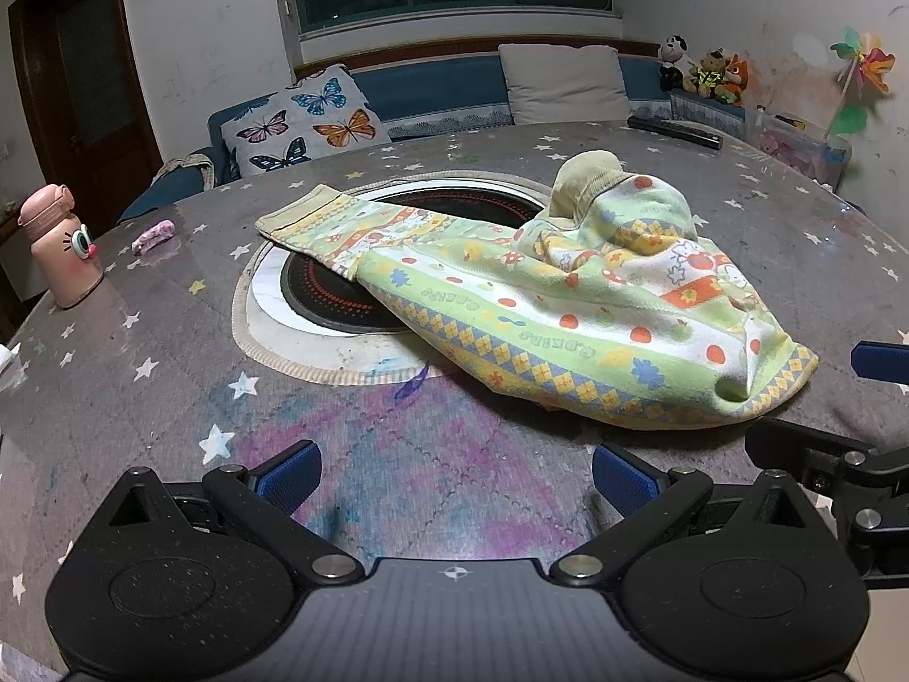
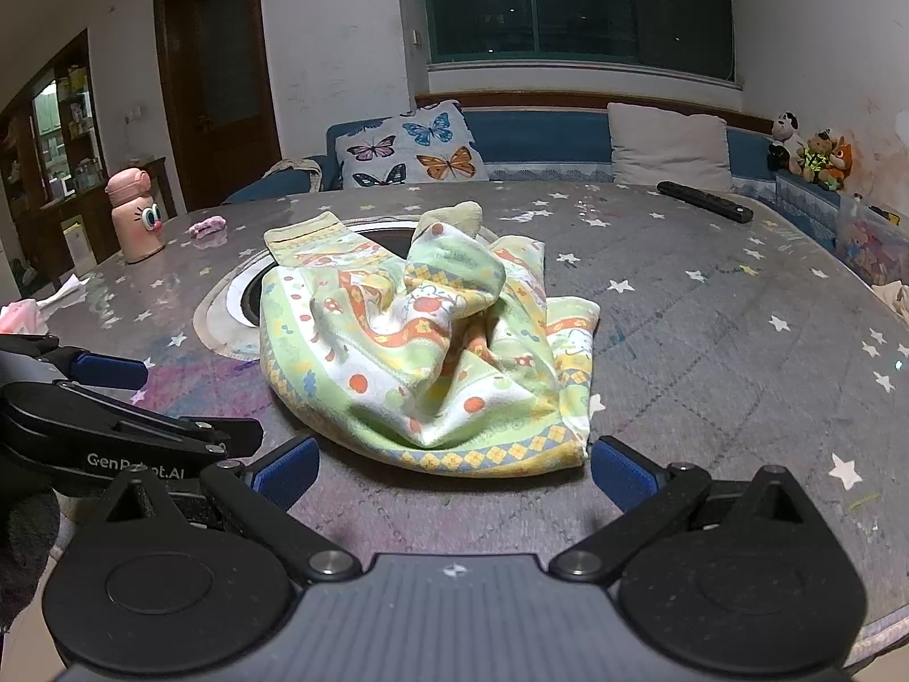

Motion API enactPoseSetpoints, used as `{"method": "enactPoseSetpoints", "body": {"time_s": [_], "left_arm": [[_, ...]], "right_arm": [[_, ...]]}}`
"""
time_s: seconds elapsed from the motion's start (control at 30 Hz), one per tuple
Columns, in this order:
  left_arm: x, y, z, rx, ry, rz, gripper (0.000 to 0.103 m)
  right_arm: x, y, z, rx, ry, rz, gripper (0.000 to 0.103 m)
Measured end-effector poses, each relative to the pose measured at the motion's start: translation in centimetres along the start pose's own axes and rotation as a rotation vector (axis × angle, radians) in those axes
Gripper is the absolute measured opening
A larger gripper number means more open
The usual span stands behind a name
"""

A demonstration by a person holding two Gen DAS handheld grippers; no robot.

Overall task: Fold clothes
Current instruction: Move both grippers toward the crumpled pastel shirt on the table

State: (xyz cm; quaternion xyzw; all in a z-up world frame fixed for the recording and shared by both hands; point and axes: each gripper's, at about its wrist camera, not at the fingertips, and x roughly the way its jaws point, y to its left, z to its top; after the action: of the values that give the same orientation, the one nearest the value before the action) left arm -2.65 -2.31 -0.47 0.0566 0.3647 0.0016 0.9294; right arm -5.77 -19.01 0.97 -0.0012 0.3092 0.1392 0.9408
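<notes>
A small child's garment (image 1: 568, 295) with a green, yellow and orange print lies crumpled on the round table, partly over the inset cooktop (image 1: 363, 261). One sleeve with a beige cuff stretches left; the other stands up at the back. It also shows in the right wrist view (image 2: 432, 352). My left gripper (image 1: 454, 477) is open and empty, just short of the garment's near left edge. My right gripper (image 2: 454, 472) is open and empty, its fingers flanking the garment's near hem. Each gripper shows at the edge of the other's view.
A pink cartoon bottle (image 1: 62, 250) stands at the table's left edge, with a small pink cloth (image 1: 153, 236) nearby. A black remote (image 2: 704, 202) lies at the far right. A sofa with cushions (image 2: 415, 145) sits behind the table (image 2: 710, 341).
</notes>
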Motion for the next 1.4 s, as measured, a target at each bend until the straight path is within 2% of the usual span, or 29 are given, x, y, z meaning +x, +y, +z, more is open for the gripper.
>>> {"method": "enactPoseSetpoints", "body": {"time_s": [0.67,1.27,1.4], "left_arm": [[0.9,0.4,1.4,0.005,0.012,0.003,0.103],[1.8,1.2,4.1,0.001,0.004,0.009,0.103],[2.0,1.4,4.8,0.004,-0.003,0.016,0.103]], "right_arm": [[0.9,0.6,1.5,-0.018,0.005,0.010,0.103],[2.2,0.7,3.6,-0.021,-0.002,0.024,0.102],[2.6,0.5,4.2,-0.018,-0.003,0.025,0.099]]}}
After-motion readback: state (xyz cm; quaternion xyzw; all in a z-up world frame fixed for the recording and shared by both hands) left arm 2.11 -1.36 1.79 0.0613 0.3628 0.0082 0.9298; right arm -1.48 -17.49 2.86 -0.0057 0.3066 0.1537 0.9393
